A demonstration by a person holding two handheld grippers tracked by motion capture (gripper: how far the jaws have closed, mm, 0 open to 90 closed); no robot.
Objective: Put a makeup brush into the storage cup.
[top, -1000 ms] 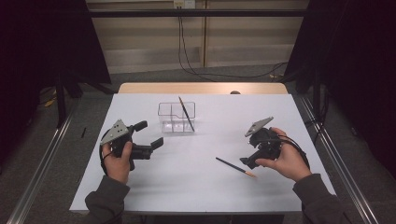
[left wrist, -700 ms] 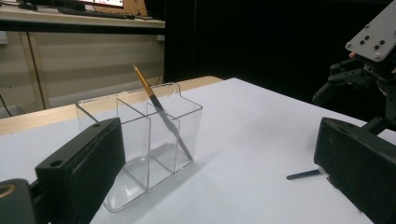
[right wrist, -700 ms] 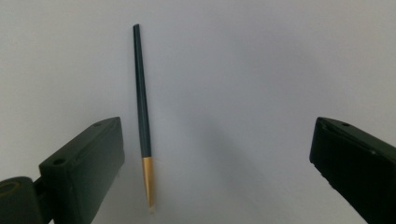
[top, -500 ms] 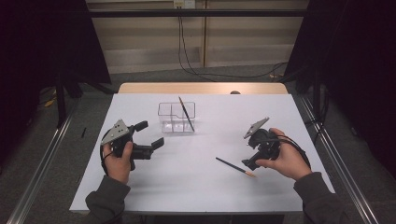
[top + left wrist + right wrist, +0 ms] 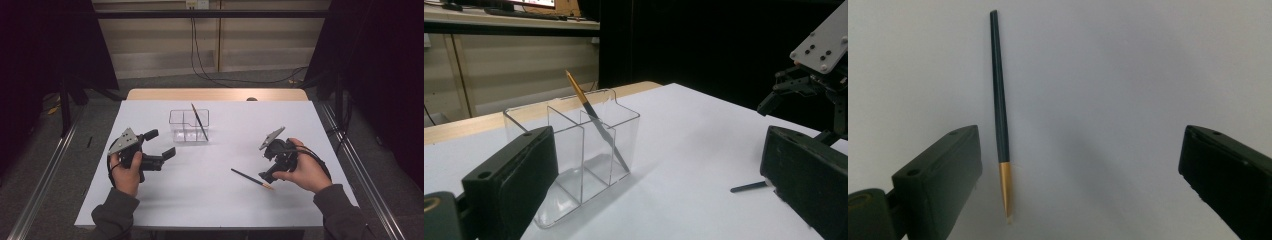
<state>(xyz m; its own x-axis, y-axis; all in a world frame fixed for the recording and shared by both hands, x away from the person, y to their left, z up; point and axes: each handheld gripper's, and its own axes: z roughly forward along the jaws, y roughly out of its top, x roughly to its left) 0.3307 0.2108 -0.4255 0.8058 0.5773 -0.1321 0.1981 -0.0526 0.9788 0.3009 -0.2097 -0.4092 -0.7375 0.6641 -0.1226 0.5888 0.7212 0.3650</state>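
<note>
A dark paintbrush with a gold ferrule (image 5: 252, 179) (image 5: 1000, 100) lies flat on the white table (image 5: 210, 200). My right gripper (image 5: 268, 170) (image 5: 1080, 175) hangs over it, open and pointing down, with the brush between the jaws and closer to the left one. A clear divided organizer (image 5: 189, 126) (image 5: 584, 150) stands at the table's middle back, and a second brush (image 5: 199, 121) (image 5: 594, 120) leans in it. My left gripper (image 5: 161, 144) (image 5: 659, 190) is open and empty, left of the organizer and aimed at it.
In the left gripper view the right gripper (image 5: 814, 75) shows far right, with the lying brush's handle tip (image 5: 749, 187) below it. A wooden strip (image 5: 215, 94) borders the table's far edge. Metal rails (image 5: 360, 165) run along both sides.
My right gripper has shifted slightly left and down over the lying brush. The left gripper has hardly moved.
</note>
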